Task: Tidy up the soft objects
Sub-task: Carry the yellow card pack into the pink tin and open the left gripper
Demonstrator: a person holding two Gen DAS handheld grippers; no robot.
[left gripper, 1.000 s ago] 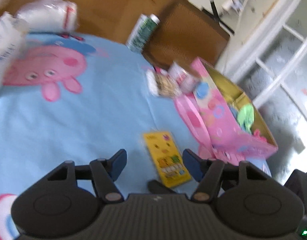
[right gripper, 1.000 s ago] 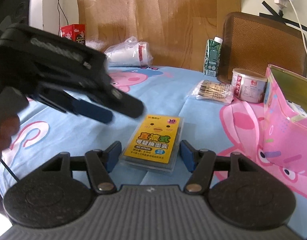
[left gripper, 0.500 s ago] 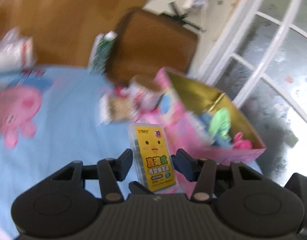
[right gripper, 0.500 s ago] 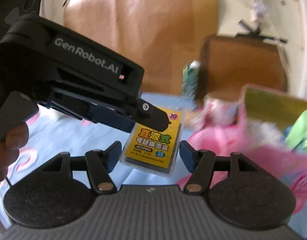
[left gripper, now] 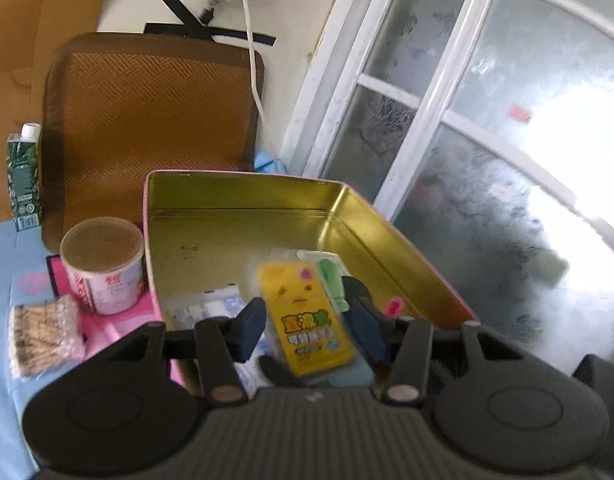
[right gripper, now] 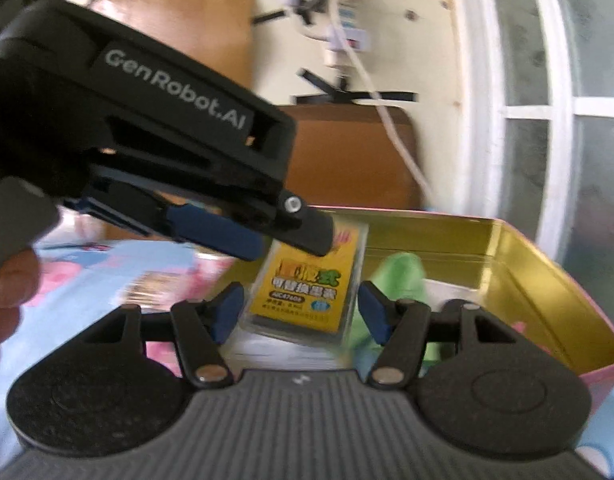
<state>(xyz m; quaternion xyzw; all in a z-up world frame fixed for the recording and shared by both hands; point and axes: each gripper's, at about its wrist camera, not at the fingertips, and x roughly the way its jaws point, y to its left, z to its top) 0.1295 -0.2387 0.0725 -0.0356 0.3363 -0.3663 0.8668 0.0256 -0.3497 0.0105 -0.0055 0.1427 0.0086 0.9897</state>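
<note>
While jaws opening, left gripper above pink gold-lined rectangular tin, yellow flat plastic packet between, contact unclear. Right gripper spread, unloaded, beside tin.

1. The left gripper points downward and forward. Its jaws are opening, with a yellow pack between them, and the blue pads sit against the pack's two long edges.
2. In the right wrist view the left gripper's black body crosses the upper left and slopes down towards the middle, fingertips lowest.
3. The left hand grips that tool at the frame's left edge; only a few fingers show.
4. The right gripper points slightly downward with its jaws spread wide, and its pads press on nothing.
</note>
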